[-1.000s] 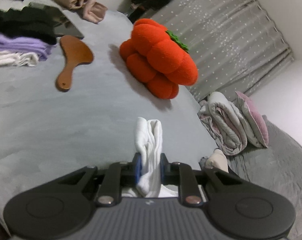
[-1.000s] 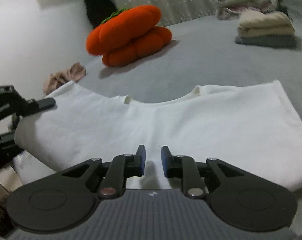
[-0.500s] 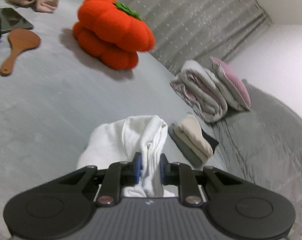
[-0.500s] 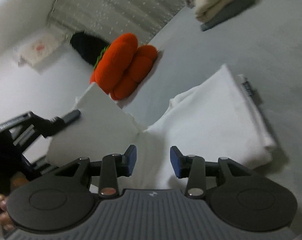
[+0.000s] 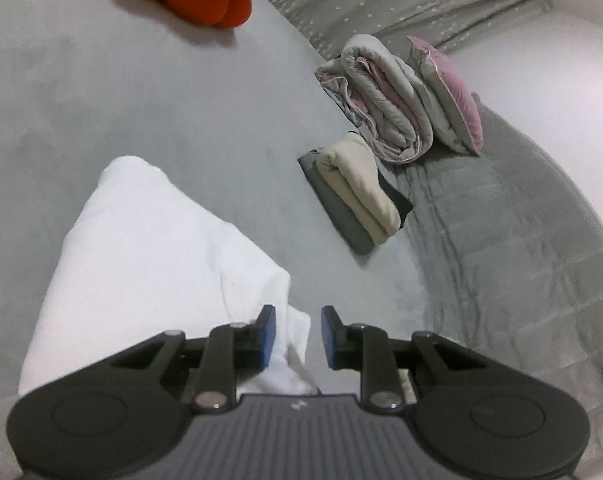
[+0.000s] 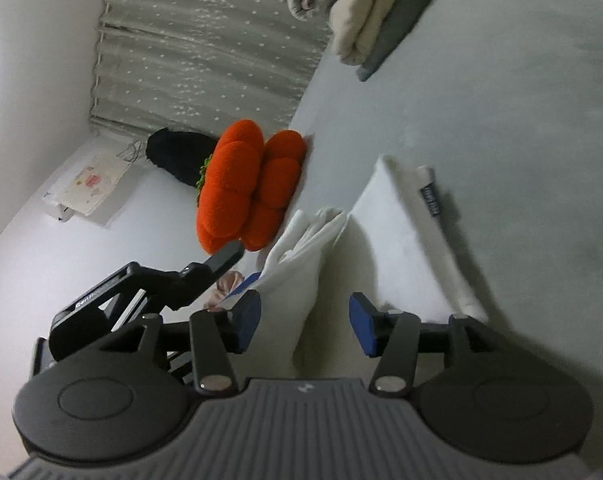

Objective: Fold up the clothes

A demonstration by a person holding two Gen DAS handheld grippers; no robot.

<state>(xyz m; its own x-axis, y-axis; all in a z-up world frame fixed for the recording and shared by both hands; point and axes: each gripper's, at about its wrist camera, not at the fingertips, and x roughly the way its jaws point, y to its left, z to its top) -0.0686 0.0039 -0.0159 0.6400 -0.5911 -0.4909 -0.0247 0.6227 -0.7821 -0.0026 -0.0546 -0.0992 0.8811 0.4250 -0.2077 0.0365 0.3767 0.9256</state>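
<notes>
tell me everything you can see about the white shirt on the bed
The white shirt is a soft, plain knit, folded into a thick wedge on the grey bed cover. A small dark label sticks out at one edge. Loose folds lie between the jaws of the left gripper and right gripper, which have just been opening; neither clamps it.

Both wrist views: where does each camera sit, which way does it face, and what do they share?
Left wrist: on the left gripper, looking down along its parted fingers over the white garment toward the folded clothes stack and rolled quilt.
Right wrist: on the right gripper, rolled sideways, jaws apart over the garment, facing the orange pumpkin cushion and curtain; the left gripper shows at left.
Shared: garment, cushion, clothes stack, quilt, grey bed.
</notes>
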